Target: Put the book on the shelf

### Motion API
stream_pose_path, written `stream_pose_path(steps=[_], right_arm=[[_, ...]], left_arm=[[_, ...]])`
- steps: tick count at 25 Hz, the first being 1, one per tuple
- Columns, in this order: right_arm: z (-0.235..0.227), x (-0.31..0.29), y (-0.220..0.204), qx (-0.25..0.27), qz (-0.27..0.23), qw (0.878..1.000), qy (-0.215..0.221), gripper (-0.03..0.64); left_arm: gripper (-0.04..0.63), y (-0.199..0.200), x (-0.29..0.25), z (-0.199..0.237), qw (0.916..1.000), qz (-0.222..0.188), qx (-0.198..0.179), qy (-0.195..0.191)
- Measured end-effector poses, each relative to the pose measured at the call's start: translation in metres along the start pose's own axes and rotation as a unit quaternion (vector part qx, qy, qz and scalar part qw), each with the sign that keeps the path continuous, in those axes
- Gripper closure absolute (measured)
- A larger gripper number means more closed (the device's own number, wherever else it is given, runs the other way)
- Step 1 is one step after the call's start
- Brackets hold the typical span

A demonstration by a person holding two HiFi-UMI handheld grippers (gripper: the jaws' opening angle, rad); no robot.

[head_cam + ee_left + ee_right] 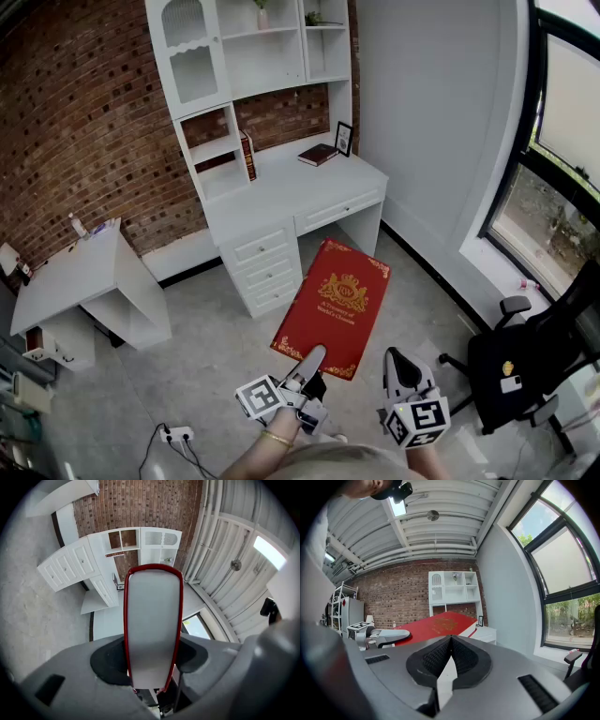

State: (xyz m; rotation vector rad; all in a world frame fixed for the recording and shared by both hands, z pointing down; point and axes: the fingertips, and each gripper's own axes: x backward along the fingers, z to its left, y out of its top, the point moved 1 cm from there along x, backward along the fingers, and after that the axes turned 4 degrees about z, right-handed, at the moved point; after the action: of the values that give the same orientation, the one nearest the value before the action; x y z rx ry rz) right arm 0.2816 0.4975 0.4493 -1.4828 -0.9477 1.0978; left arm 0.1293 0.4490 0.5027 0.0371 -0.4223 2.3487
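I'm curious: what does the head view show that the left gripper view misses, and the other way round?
Only the head view: the red book's gold-crested cover, the left gripper holding it up, the right gripper, and a black chair. Only the left gripper view: the book's white page edge clamped between that gripper's jaws, and the ribbed ceiling. Both: the white desk with shelves, the brick wall and the grey floor.
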Motion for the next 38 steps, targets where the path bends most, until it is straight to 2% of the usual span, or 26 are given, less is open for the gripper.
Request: stream_pose_path(steps=[9,25,38], right_arm=[[0.005,-0.003,0.002,0.007,0.0,1.0,0.002,0.611],[0.001,-0.001,0.001,-0.004,-0.001,1.0,0.01,0.611],[0.005,-0.019,0.008,-0.003,-0.009,1.0,0.028,0.611]], left_arm=[[0.353,0.001,0.001,-0.001,0.9999,-0.004,0.014,-0.004],[0.353,-0.005,-0.003,-0.003,0.9997,-0.017,0.013,-0.006],[0.353,0.011,-0.005,0.006,0.9989,-0.043,0.016,0.005]])
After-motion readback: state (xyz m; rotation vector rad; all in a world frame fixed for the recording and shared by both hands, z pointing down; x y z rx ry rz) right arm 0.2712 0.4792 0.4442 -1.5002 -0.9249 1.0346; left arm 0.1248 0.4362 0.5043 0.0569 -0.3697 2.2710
